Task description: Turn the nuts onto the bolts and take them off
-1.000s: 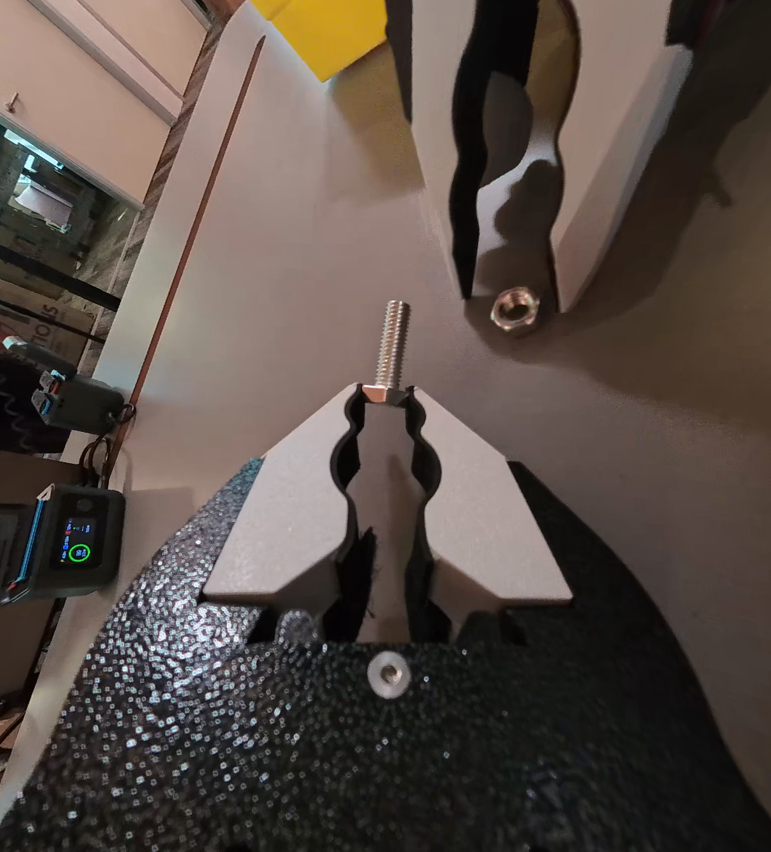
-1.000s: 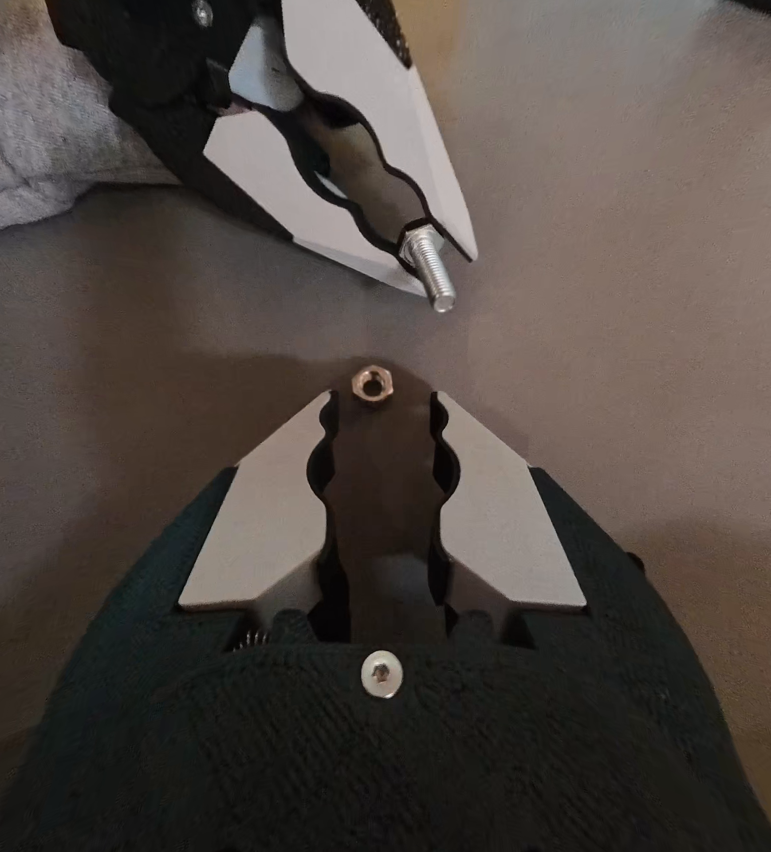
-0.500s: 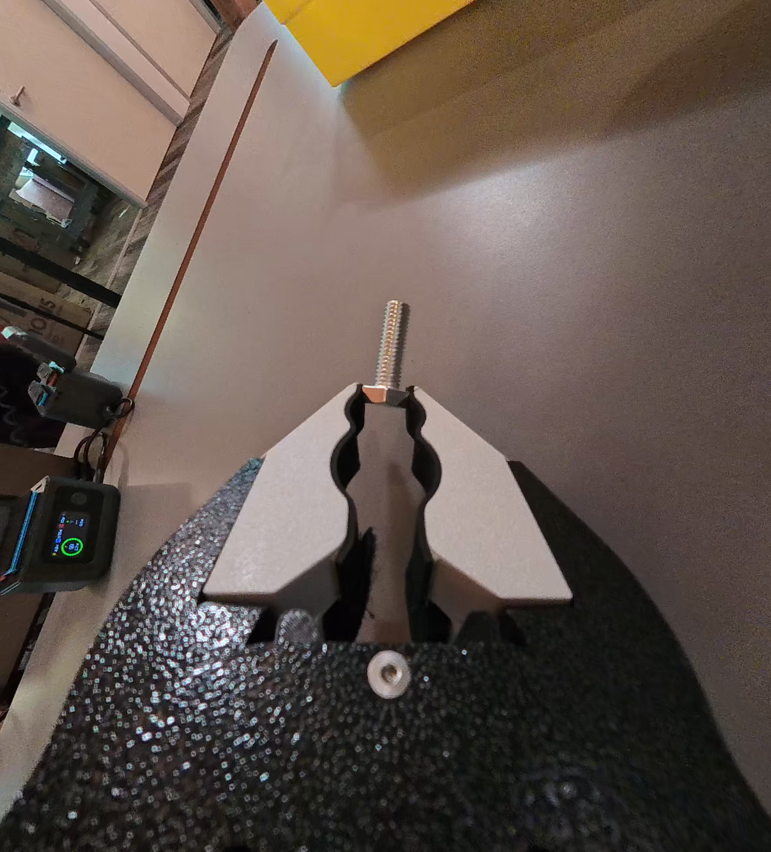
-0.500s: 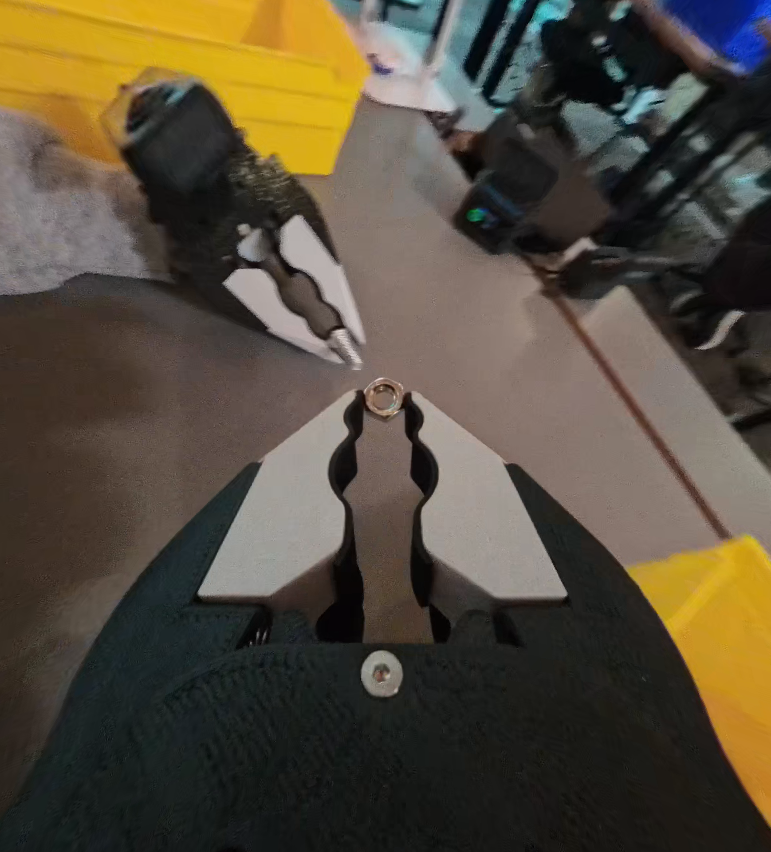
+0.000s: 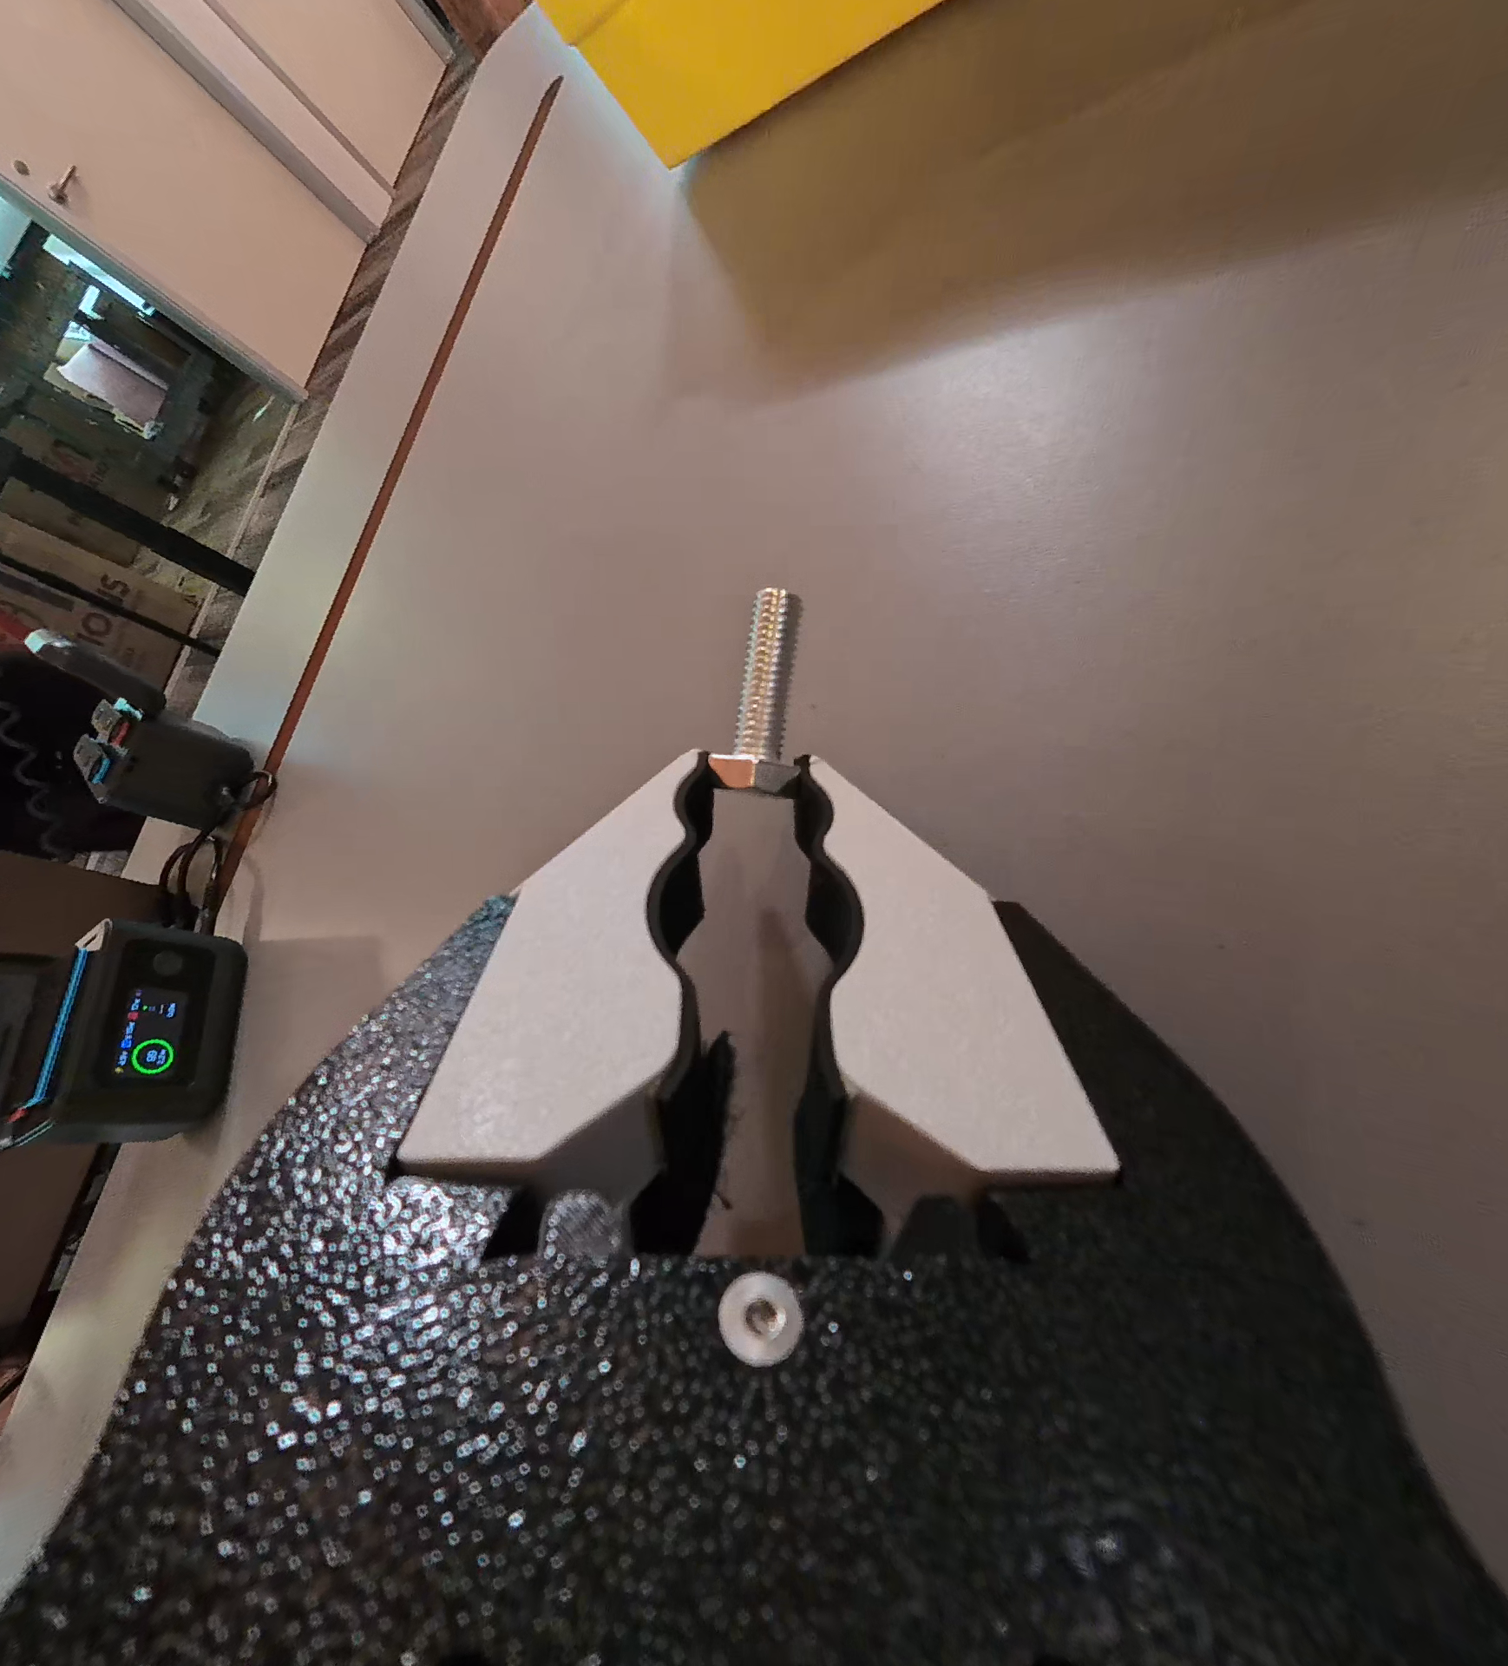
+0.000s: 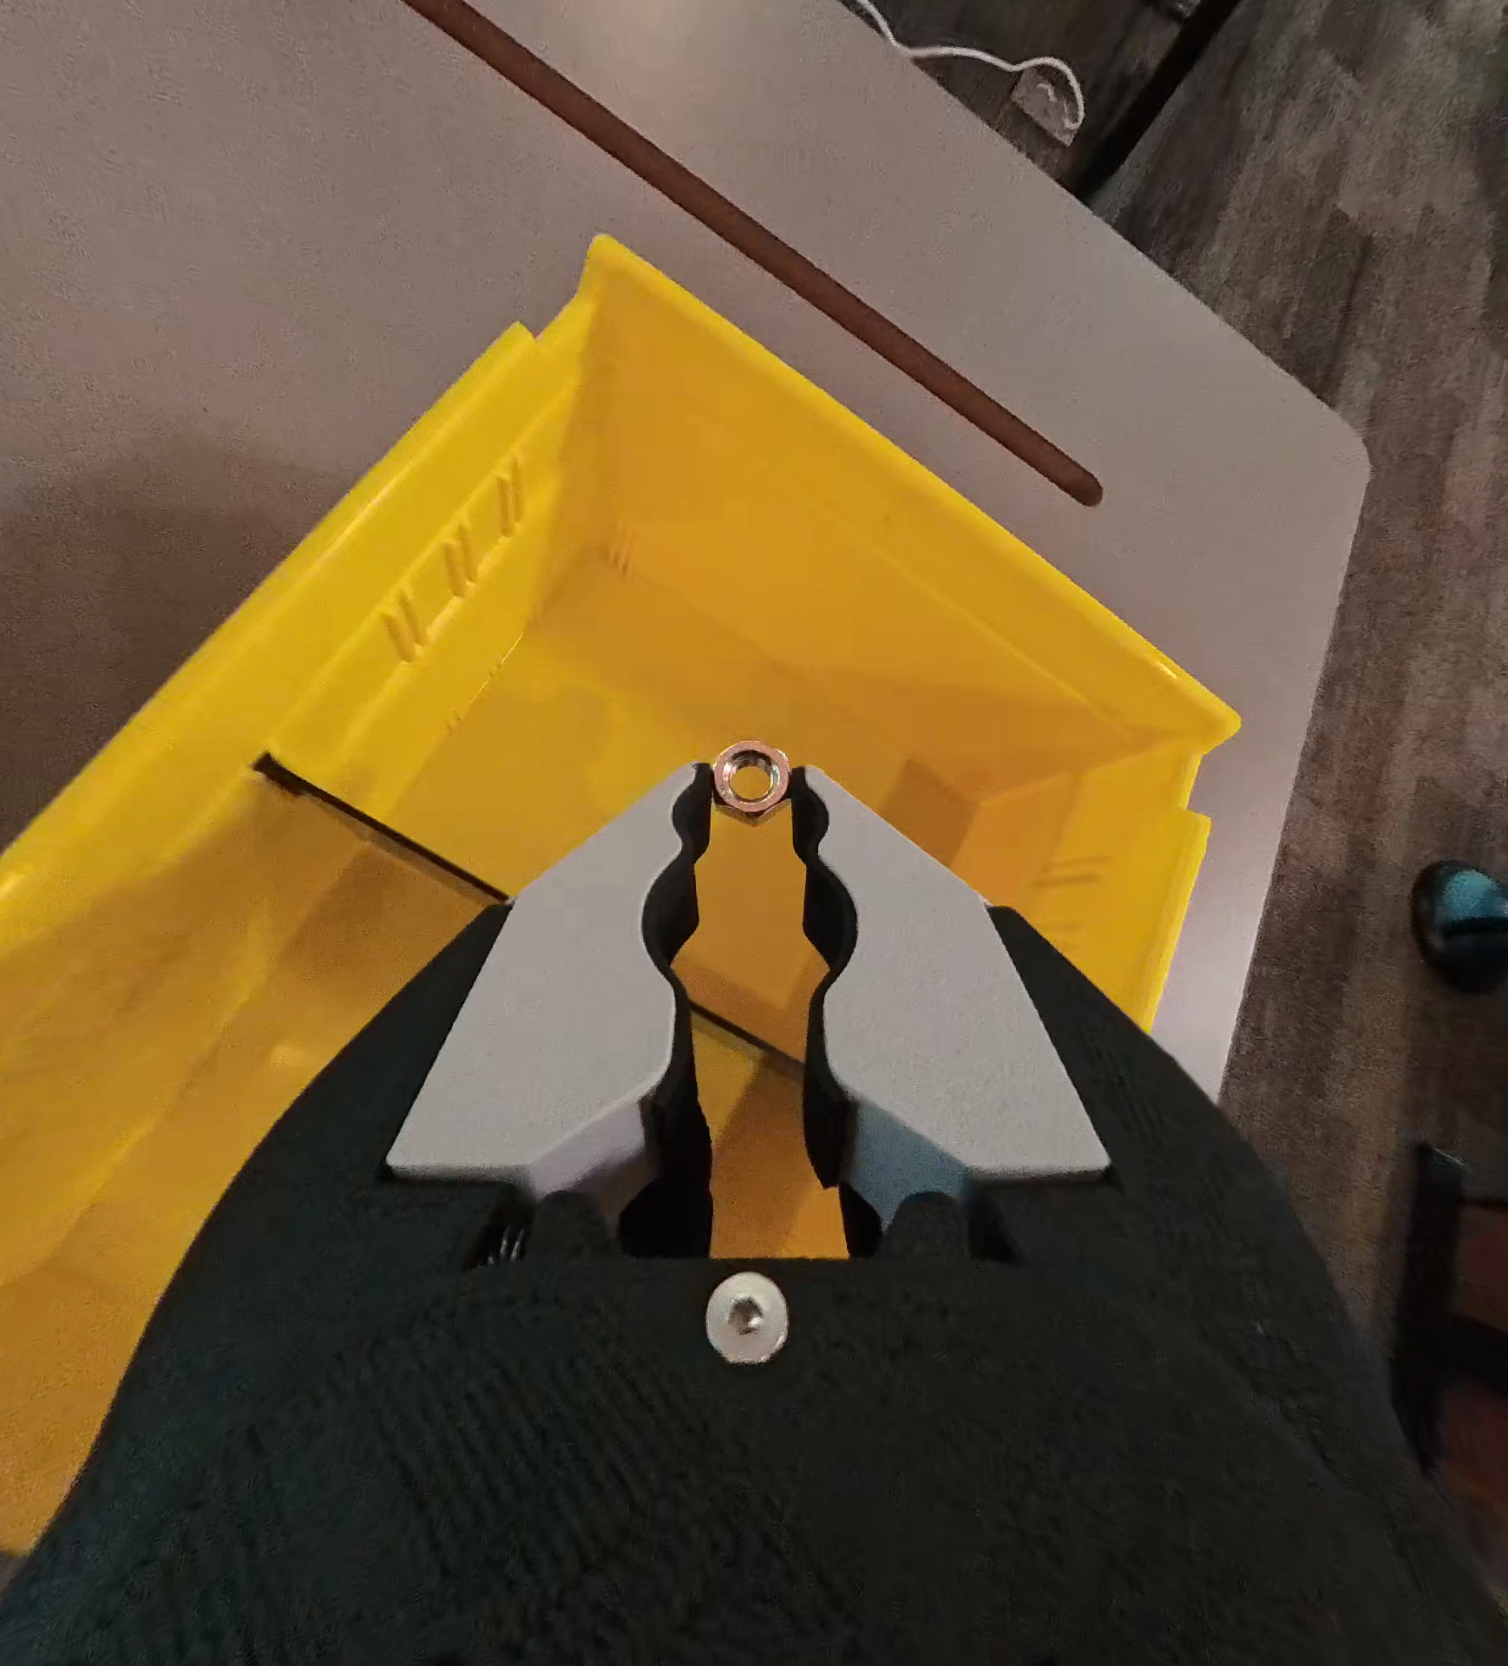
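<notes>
My left gripper [image 5: 754, 773] is shut on the hex head of a silver bolt [image 5: 768, 669]. The bolt's threaded shank points forward past the fingertips, above the grey table [image 5: 1183, 631]. No nut is on it. My right gripper [image 6: 750, 786] is shut on a small metal hex nut [image 6: 751, 782] held at the fingertips, its hole facing the camera. The nut hangs above the open inside of a yellow plastic bin [image 6: 822, 505]. Neither gripper shows in the other's view.
The yellow bin sits near the table's rounded corner [image 6: 1327, 451], beside a dark groove [image 6: 732, 234]. Another yellow bin [image 5: 732, 63] stands at the far end in the left wrist view. Black devices with a lit screen [image 5: 146, 1037] lie at the table's left edge.
My right gripper closed on the nut that lay on the table, lifted it and swung away to above the yellow bin. My left gripper kept its hold on the bolt and barely moved.
</notes>
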`<state>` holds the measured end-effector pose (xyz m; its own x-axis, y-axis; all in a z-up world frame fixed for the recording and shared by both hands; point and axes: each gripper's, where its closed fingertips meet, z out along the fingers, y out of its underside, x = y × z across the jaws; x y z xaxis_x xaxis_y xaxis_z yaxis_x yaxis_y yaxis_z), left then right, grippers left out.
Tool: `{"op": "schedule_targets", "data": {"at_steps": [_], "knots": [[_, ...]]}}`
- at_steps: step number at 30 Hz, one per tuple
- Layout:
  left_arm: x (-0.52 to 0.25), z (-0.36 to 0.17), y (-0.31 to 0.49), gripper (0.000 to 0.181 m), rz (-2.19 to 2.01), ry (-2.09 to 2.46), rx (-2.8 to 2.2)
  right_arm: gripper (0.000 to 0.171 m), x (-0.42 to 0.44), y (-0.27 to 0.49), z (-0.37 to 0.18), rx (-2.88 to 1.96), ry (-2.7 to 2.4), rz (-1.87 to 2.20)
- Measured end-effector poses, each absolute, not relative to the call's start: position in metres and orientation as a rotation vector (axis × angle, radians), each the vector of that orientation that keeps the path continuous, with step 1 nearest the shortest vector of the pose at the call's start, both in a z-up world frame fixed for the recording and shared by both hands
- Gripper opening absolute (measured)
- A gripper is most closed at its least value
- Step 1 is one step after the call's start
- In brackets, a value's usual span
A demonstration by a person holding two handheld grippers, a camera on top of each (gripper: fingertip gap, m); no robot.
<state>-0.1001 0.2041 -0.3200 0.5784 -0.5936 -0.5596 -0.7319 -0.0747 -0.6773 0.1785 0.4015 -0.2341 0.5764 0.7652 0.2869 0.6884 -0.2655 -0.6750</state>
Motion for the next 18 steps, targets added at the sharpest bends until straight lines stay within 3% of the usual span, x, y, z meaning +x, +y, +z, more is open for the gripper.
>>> {"op": "schedule_targets", "data": {"at_steps": [1,7,18], "knots": [[-0.1,-0.32,0.204,0.016,0.165,1.093,-1.761,0.016,0.178,0.402,-0.234,-2.002,-1.149,0.128],[-0.107,-0.317,0.212,0.016,0.3,1.092,-1.723,0.016,0.172,0.399,-0.223,-1.894,-1.082,0.168],[-0.133,-0.236,0.206,0.016,0.4,0.731,-1.429,0.016,0.168,0.385,-0.193,-1.643,-0.965,0.274]]}}
